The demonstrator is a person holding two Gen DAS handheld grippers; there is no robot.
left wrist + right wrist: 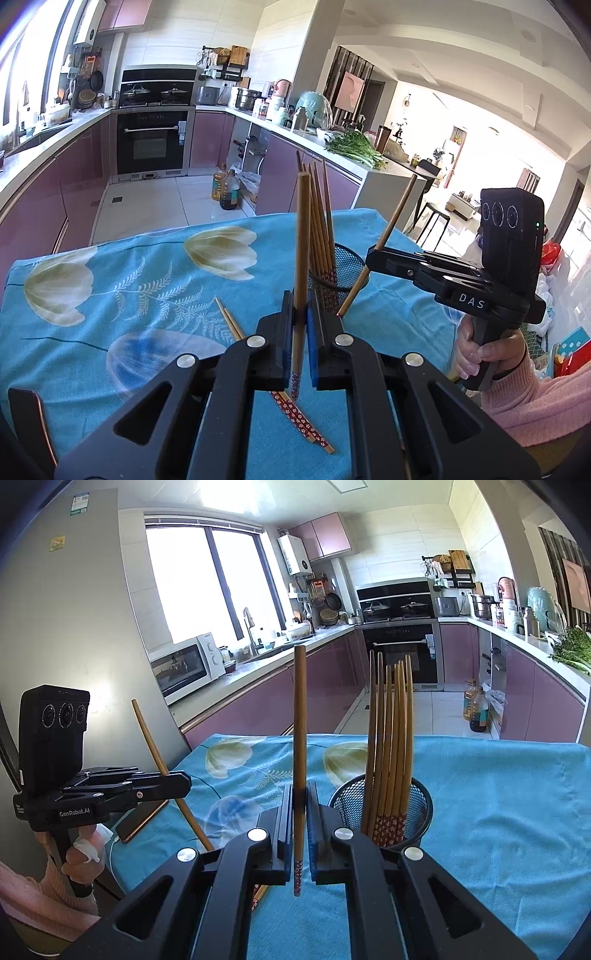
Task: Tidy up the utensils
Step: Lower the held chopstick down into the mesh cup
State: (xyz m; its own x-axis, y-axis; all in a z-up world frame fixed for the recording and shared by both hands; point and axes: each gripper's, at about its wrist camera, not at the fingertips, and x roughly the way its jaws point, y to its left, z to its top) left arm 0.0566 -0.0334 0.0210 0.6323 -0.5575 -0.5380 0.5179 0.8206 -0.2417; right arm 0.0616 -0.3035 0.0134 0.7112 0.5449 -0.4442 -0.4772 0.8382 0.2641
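Clamping one brown wooden chopstick with a red flower-patterned tip (301, 258) upright between its blue pads, the left claw (300, 317) is closed on the shaft above the tabletop. The right claw (303, 805) is closed in the same way on a second brown wooden chopstick (299, 738), also upright with its patterned tip pointing down. In the left wrist view the right claw (373, 253) appears from the side, and its chopstick (384, 236) leans, lower tip just beside the black wire-mesh cylindrical holder (347, 266). The holder (417, 812) stands on the turquoise flower-printed cloth (498, 812) covering the tabletop and contains a bundle of matching chopsticks (391, 738), patterned ends down. Two further chopsticks (273, 373) lie flat on the cloth (147, 295), below the left claw. A hand in a pink knitted sleeve (476, 350) grips the right handle.
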